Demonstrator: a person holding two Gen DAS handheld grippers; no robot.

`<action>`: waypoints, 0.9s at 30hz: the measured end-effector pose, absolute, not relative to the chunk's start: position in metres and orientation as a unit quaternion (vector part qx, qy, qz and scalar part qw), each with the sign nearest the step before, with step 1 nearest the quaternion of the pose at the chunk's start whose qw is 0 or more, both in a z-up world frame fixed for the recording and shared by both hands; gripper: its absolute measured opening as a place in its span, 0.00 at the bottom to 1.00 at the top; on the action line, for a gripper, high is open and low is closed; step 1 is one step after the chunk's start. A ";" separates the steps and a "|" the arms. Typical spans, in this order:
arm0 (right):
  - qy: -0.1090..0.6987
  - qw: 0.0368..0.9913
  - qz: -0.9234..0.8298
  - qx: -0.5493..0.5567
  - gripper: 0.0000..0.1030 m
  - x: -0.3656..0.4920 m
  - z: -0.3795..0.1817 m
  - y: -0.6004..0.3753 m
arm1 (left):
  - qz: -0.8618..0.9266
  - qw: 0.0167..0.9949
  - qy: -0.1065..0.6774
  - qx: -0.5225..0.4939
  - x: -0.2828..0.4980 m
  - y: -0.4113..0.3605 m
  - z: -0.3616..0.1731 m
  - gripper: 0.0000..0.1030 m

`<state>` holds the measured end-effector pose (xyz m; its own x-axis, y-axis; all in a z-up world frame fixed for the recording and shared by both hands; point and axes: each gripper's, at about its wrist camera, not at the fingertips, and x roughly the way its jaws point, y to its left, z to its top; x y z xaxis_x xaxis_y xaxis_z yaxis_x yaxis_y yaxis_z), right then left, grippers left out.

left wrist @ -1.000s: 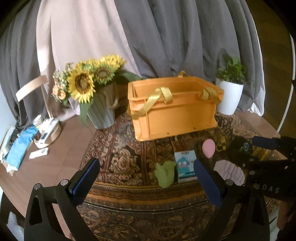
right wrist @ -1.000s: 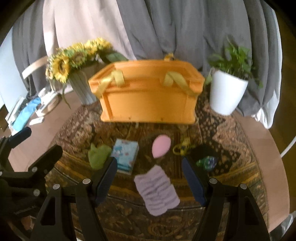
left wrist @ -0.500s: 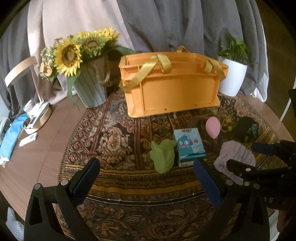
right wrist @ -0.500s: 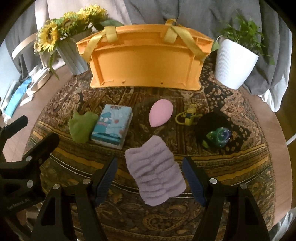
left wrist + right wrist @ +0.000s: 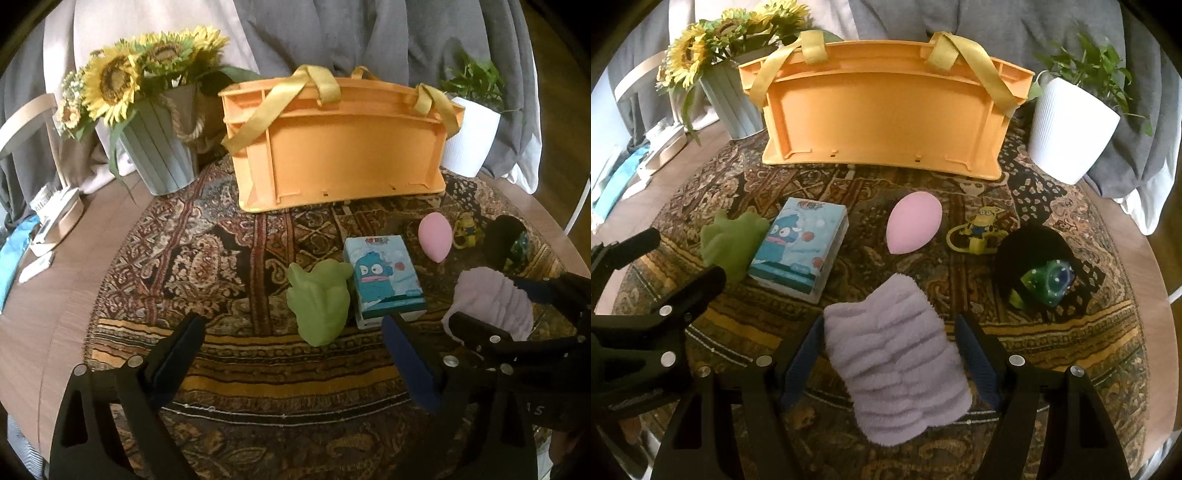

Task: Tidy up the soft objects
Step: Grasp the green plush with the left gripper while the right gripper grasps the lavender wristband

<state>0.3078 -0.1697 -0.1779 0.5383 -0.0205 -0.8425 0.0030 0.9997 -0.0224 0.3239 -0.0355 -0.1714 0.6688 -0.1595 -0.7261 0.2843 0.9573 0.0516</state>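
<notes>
Landmark = the orange crate (image 5: 882, 110), sitting at the back of the patterned rug (image 5: 229, 251) w/ yellow straps over its rim.

Soft stuff is all on the rug in front of the crate: green plush (image 5: 319, 301) front-left, touching the blue cartoon box (image 5: 384, 277) on its right. Pink egg sponge (image 5: 914, 223) just in front of the crate's middle, free rug all around it. Lilac fluffy cloth (image 5: 899, 363) further out front, nearest the rug's striped border.

Right gripper (image 5: 888, 354) sits about half open w/ the lilac cloth between its fingers; pads are just beside the cloth's edges, can't tell if they actually touch, so not calling it a grip. Left gripper (image 5: 291, 350) is wide and its jaws are closing, nothing between them but bare rug; green plush is just past the tips.

Front-right of the crate: small yellow figure (image 5: 979, 230) and a green-blue toy (image 5: 1049, 282) on a black patch, close to each other. Sunflower pot (image 5: 162, 147) left of the crate, white planter (image 5: 1071, 129) right of it, both tight to its ends. Widest open space is the rug front-left of the crate.
</notes>
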 end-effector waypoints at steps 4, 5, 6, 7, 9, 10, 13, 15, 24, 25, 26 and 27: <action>0.479 0.878 -0.008 -0.006 0.70 0.312 -0.183 -0.170 | -0.121 0.907 0.396 0.074 0.330 -0.035 -0.181 0.89; 0.479 0.878 -0.007 -0.004 0.70 0.312 -0.184 -0.171 | -0.120 0.907 0.397 0.072 0.332 -0.035 -0.183 0.87; 0.478 0.878 -0.006 -0.002 0.70 0.312 -0.184 -0.171 | -0.118 0.907 0.399 0.072 0.333 -0.035 -0.186 0.87; 0.476 0.879 -0.006 -0.001 0.70 0.312 -0.184 -0.171 | -0.117 0.906 0.400 0.072 0.334 -0.035 -0.187 0.86; 0.473 0.881 -0.004 -0.002 0.68 0.312 -0.183 -0.170 | -0.116 0.904 0.405 0.068 0.336 -0.035 -0.192 0.84; 0.471 0.882 -0.002 -0.004 0.66 0.312 -0.183 -0.169 | -0.116 0.903 0.409 0.063 0.337 -0.035 -0.193 0.82; 0.469 0.883 0.003 -0.011 0.61 0.312 -0.184 -0.167 | -0.114 0.901 0.414 0.055 0.339 -0.035 -0.197 0.77; 0.468 0.883 0.005 -0.010 0.60 0.311 -0.184 -0.166 | -0.116 0.901 0.416 0.052 0.341 -0.036 -0.199 0.72; 0.467 0.884 0.010 -0.002 0.51 0.312 -0.183 -0.166 | -0.122 0.895 0.425 0.056 0.352 -0.042 -0.210 0.48; 0.466 0.885 0.011 -0.003 0.50 0.312 -0.183 -0.166 | -0.123 0.895 0.426 0.055 0.352 -0.042 -0.210 0.39; 0.466 0.885 0.011 -0.005 0.50 0.312 -0.182 -0.166 | -0.125 0.894 0.426 0.056 0.353 -0.043 -0.210 0.33; 0.465 0.885 0.013 -0.005 0.49 0.311 -0.181 -0.165 | -0.131 0.893 0.426 0.056 0.353 -0.043 -0.210 0.32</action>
